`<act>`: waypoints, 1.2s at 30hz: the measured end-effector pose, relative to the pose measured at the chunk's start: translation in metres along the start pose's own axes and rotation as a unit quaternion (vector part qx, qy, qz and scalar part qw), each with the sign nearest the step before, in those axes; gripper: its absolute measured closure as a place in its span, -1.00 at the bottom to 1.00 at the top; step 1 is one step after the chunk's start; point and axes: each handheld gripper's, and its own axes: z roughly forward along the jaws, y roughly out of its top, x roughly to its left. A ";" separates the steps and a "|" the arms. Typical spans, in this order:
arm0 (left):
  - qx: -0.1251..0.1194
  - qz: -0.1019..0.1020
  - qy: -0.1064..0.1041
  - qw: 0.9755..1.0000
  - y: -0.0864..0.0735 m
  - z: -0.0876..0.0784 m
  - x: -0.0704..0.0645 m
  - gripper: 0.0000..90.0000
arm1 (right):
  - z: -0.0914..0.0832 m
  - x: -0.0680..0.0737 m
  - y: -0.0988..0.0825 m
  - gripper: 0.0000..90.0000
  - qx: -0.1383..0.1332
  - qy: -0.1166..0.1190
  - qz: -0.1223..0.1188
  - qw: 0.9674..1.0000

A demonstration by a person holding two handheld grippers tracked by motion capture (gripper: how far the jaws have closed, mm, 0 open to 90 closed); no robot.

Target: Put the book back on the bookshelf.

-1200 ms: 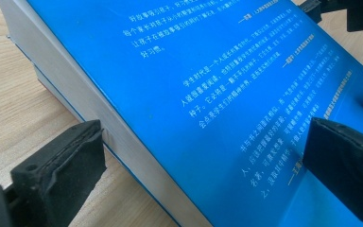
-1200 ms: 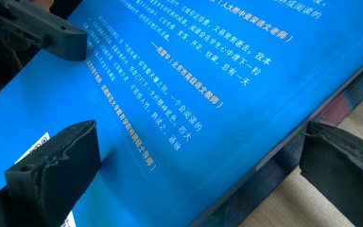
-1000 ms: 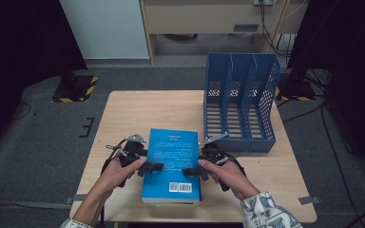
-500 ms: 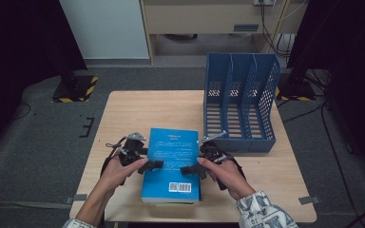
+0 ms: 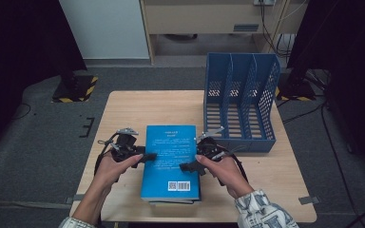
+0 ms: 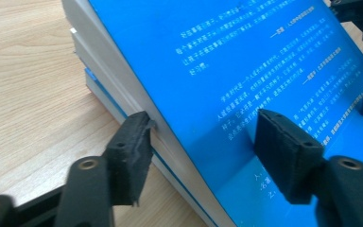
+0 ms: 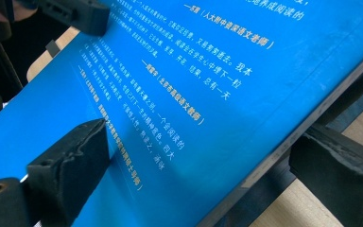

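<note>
A stack of blue-covered books (image 5: 171, 161) lies flat on the wooden table (image 5: 138, 109), near its front. My left gripper (image 5: 147, 156) is at the stack's left edge. Its jaws have just been closing and now clamp the top book (image 6: 246, 61): one pad (image 6: 132, 142) presses the page block from below, the other pad (image 6: 283, 156) sits on the cover. My right gripper (image 5: 192, 164) is at the right edge. Its jaws have closed slightly and straddle the top book (image 7: 208, 94). One pad (image 7: 71, 161) rests on the cover, while the other pad (image 7: 340, 165) is still apart below the spine.
A blue mesh file holder (image 5: 240, 109) with upright dividers stands at the table's back right, close behind the right hand. Bare wood lies left of the stack and behind it. Dark floor surrounds the table.
Both hands stay at the book's sides. The left gripper's jaws have drawn closer together on the book's left edge.
</note>
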 end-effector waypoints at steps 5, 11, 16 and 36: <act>0.004 0.004 0.012 1.000 0.005 -0.005 -0.001 -0.03 | -0.004 0.002 0.006 -0.78 0.000 -0.012 -0.011 1.000; 0.001 0.005 0.026 1.000 0.012 -0.011 -0.002 0.09 | -0.005 0.001 0.012 -0.73 -0.007 -0.019 -0.010 1.000; -0.003 0.022 0.043 0.999 0.018 -0.014 -0.004 0.31 | -0.008 0.000 0.018 -0.65 -0.017 -0.026 -0.018 0.999; -0.006 0.027 0.032 0.999 0.025 -0.025 -0.002 0.46 | -0.015 0.006 0.034 -0.51 -0.036 -0.033 -0.033 0.998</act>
